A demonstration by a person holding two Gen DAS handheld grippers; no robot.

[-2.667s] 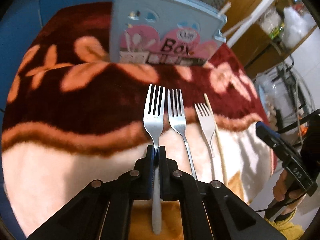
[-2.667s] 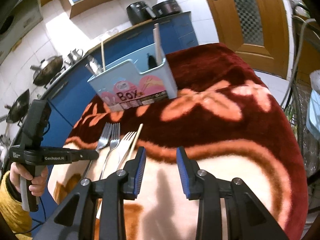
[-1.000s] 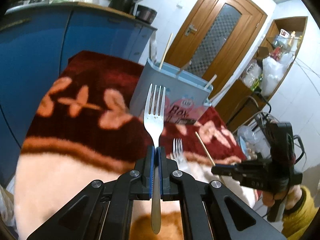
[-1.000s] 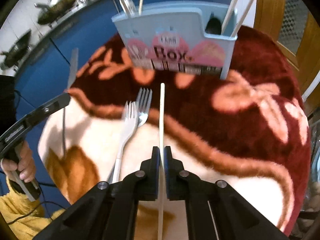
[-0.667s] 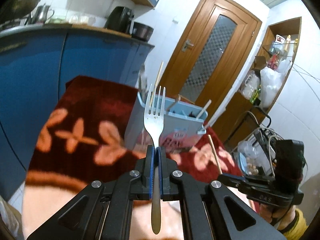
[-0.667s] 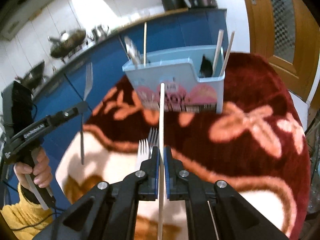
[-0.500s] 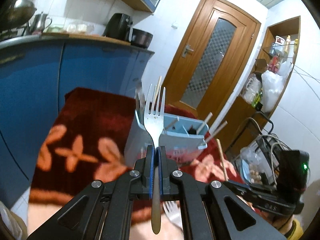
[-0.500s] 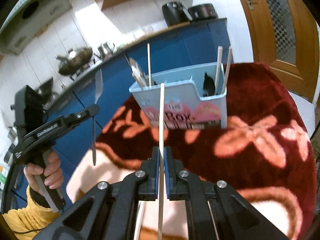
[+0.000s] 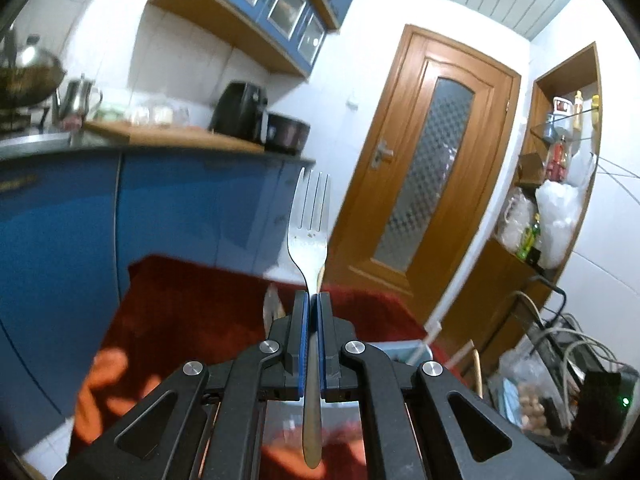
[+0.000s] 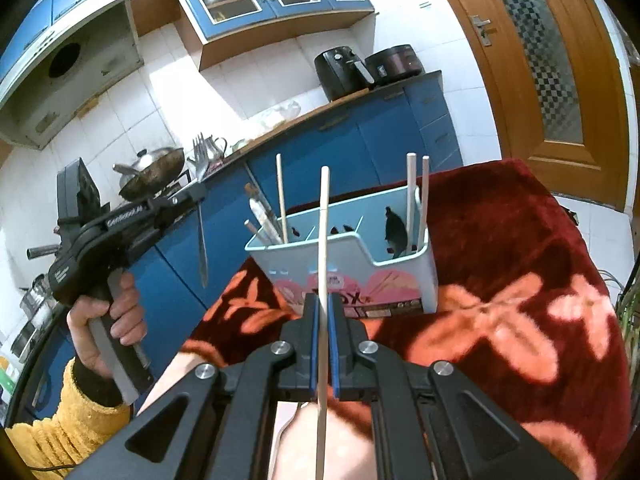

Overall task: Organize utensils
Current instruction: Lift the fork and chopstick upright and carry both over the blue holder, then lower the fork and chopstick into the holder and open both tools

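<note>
My left gripper (image 9: 311, 312) is shut on a steel fork (image 9: 310, 224), held upright with its tines up, high above the table. It also shows in the right wrist view (image 10: 192, 196), left of the box, with the fork (image 10: 201, 236) hanging down. My right gripper (image 10: 322, 312) is shut on a pale chopstick (image 10: 323, 240), upright, just in front of the light-blue utensil box (image 10: 360, 276). The box holds several chopsticks and a dark utensil. In the left wrist view the box (image 9: 400, 350) is mostly hidden behind my fingers.
The table carries a dark red blanket with orange flowers (image 10: 520, 280). A fork handle (image 10: 288, 428) peeks out under my right gripper. Blue kitchen cabinets (image 10: 360, 140) stand behind the table. A wooden door (image 9: 424, 184) and cluttered shelves (image 9: 552, 200) stand at the right.
Both grippers have risen and tilted up. The fork and the chopstick have left the table and now stand upright near the box. The camera views have swung toward the kitchen walls.
</note>
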